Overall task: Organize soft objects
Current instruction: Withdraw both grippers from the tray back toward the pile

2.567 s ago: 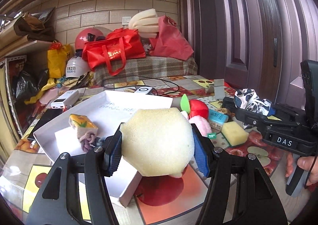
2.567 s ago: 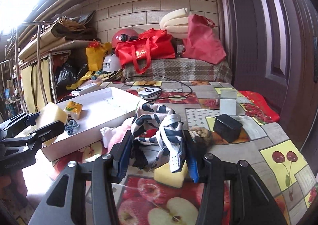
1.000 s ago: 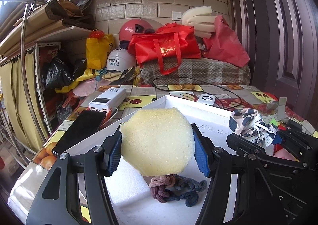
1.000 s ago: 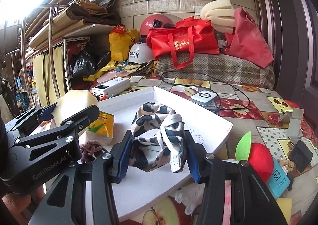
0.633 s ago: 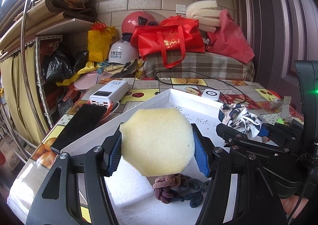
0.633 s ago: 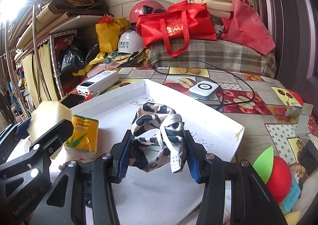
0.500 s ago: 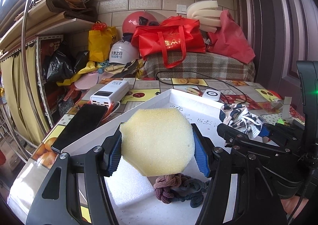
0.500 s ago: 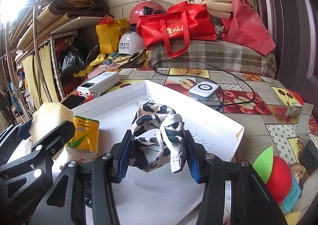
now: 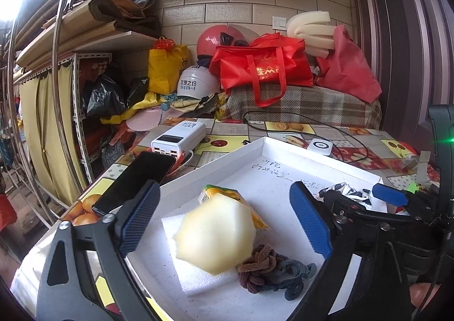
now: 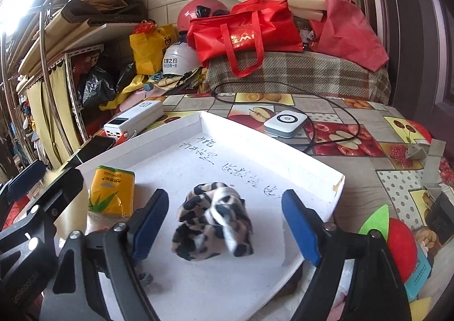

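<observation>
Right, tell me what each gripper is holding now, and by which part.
Nothing is held. The left gripper has just opened off the yellow sponge; the right gripper has opened off the patterned cloth. Both lie loose over the white tray.

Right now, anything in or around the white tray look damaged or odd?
Yes: the white tray has a torn, bent spot on its right rim near the corner. The yellow sponge and the patterned cloth look blurred between open jaws that have just been opening; whether they have landed, I cannot tell.
</observation>
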### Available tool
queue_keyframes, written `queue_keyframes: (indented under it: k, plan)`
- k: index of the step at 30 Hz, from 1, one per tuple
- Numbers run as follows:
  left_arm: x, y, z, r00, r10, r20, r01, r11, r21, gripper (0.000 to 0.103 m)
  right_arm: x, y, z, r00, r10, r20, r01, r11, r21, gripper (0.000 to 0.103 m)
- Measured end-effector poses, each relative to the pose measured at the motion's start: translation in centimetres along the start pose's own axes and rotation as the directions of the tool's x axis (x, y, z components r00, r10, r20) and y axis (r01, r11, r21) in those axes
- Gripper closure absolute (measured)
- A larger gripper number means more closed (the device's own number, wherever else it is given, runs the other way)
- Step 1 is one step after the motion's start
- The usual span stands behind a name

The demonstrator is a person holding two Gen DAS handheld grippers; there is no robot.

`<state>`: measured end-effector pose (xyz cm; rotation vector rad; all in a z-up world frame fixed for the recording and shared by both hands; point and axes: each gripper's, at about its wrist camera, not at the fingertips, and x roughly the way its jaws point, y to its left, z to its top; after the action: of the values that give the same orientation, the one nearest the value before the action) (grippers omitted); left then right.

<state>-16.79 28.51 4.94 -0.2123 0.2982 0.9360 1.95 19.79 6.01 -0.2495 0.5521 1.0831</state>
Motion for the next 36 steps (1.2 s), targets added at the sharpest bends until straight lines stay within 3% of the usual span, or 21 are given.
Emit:
queue_keyframes:
  k: [2,3,6,18,31,36]
  plan:
    - [-0.3,0.0,0.0,1.000,0.010,0.019,-0.010,1.000,-0.003,0.000,0.2,-0.7,0.0,1.000,0.003,-0.011,-0.003,0.999,0.035,0.001]
    - [-0.6,-0.1,0.0,0.999,0.017,0.031,-0.017,1.000,0.003,0.000,0.4,-0.9,0.0,1.000,0.002,-0.018,-0.001,0.999,0.047,0.000]
    - [-1.2,-0.3,-0.1,0.997,0.035,0.062,-0.036,0.999,0.008,0.000,0.3,-0.7,0.0,1.000,0.006,-0.017,-0.006,0.999,0.043,0.000]
    - [-1.3,0.9,-0.2,0.995,0.067,0.071,-0.063,0.996,-0.056,0.000,-0.4,0.4,-0.1,1.000,-0.013,0.023,0.013,1.000,-0.003,0.000]
    - [-1.8,3.2,-0.4,0.992,0.108,0.069,-0.095,0.980,-0.177,0.000,-4.0,1.3,-0.7,0.976,-0.045,0.211,0.055,0.998,-0.042,0.000]
    - [-2.1,3.5,-0.5,0.991,0.113,0.066,-0.098,0.976,-0.194,0.000,-5.3,1.7,-1.3,0.969,-0.039,0.242,0.056,0.997,-0.062,0.000]
